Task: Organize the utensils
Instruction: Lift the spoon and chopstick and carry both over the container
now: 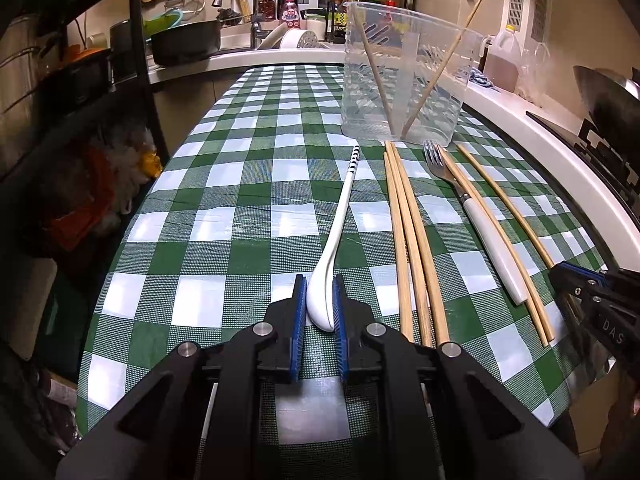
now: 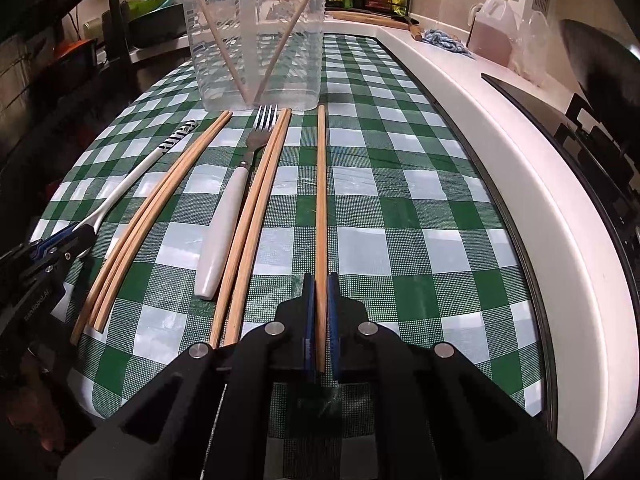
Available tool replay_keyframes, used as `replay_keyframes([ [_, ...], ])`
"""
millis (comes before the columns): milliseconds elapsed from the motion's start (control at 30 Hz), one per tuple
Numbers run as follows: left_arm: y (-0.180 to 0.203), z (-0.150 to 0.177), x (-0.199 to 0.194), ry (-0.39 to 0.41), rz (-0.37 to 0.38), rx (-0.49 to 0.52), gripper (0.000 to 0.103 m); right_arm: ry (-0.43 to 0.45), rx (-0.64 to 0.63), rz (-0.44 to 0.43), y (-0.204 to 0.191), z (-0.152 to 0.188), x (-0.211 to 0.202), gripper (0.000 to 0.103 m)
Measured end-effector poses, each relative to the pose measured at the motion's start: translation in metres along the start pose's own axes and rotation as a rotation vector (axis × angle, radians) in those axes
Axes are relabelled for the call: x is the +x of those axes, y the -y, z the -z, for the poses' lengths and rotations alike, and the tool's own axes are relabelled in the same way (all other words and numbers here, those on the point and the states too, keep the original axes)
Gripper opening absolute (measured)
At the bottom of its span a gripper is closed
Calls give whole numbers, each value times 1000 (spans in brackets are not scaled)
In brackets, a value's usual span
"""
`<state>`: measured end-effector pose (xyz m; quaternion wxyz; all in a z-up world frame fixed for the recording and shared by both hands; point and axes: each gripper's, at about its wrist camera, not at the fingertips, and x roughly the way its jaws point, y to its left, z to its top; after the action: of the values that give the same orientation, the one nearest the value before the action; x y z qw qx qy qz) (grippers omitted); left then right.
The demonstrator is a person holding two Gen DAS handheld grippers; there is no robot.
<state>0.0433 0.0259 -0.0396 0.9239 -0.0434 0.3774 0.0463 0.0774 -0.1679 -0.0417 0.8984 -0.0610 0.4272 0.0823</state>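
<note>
My left gripper (image 1: 319, 294) is shut on the bowl end of a long white spoon (image 1: 338, 220) with a striped handle tip; the spoon lies on the green checked tablecloth (image 1: 224, 216). My right gripper (image 2: 320, 292) is shut on the near end of a single wooden chopstick (image 2: 321, 184) lying on the cloth. A clear plastic container (image 1: 400, 76) (image 2: 260, 40) stands at the far end with two chopsticks leaning inside. A fork (image 2: 236, 196) with a white handle and several loose chopsticks (image 2: 160, 208) lie between the two grippers.
A white counter edge (image 2: 500, 152) runs along the right with a stove (image 2: 592, 136) and a wok beyond. An oil jug (image 2: 494, 32) stands at the far right. A sink with dishes (image 1: 256, 40) is behind, and a dark rack (image 1: 80, 80) at the left.
</note>
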Motion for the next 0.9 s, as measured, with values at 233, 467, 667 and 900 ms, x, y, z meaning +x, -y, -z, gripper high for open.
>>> replay_keyframes([
  [233,-1,-1,-3,8,1,-2,11,33,0,-13,1,-4,-9,6],
  [467,0,-3,-12,38,-6,8,11,61,0,-17,1,-7,-17,6],
  [667,0,-7,-29,104,-13,13,11,116,-4,-3,1,-10,-30,6],
  [900,1,-15,-57,229,-25,32,11,202,4,4,4,-16,-53,6],
])
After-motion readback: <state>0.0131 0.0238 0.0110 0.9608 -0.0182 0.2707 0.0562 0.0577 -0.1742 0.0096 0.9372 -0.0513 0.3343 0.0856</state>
